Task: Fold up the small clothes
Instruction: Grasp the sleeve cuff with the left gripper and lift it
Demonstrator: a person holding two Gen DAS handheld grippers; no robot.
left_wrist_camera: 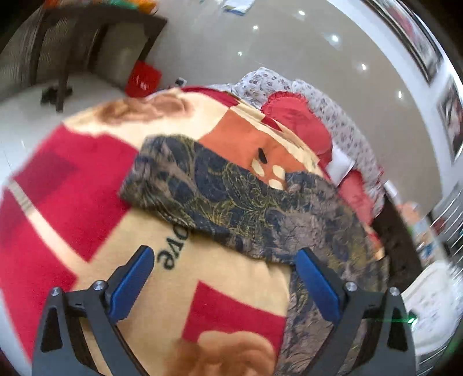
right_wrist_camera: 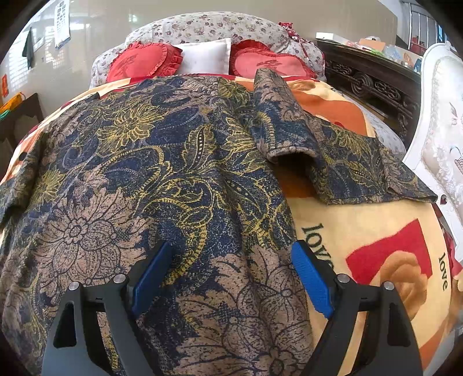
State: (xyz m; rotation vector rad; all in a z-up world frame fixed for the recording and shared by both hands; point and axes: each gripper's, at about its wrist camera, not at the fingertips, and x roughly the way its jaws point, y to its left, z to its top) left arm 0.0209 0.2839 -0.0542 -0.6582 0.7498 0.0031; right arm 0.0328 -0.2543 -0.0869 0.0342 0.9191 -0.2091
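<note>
A blue, tan and gold floral garment [right_wrist_camera: 150, 173] lies spread on the red and cream blanket [right_wrist_camera: 385, 231]. One sleeve [right_wrist_camera: 280, 115] is folded over its right side. In the left wrist view the garment [left_wrist_camera: 237, 199] lies across the blanket [left_wrist_camera: 69, 179] ahead and to the right. My left gripper [left_wrist_camera: 224, 254] is open and empty above the blanket, its right finger at the garment's near edge. My right gripper [right_wrist_camera: 231, 248] is open and hovers over the garment's lower part, holding nothing.
Two red heart pillows [right_wrist_camera: 144, 62] and a white pillow [right_wrist_camera: 205, 56] lie at the head of the bed against a floral headboard [right_wrist_camera: 208, 26]. A dark carved cabinet [right_wrist_camera: 373, 81] and a white chair [right_wrist_camera: 442, 115] stand right. A dark table [left_wrist_camera: 86, 37] stands on the floor.
</note>
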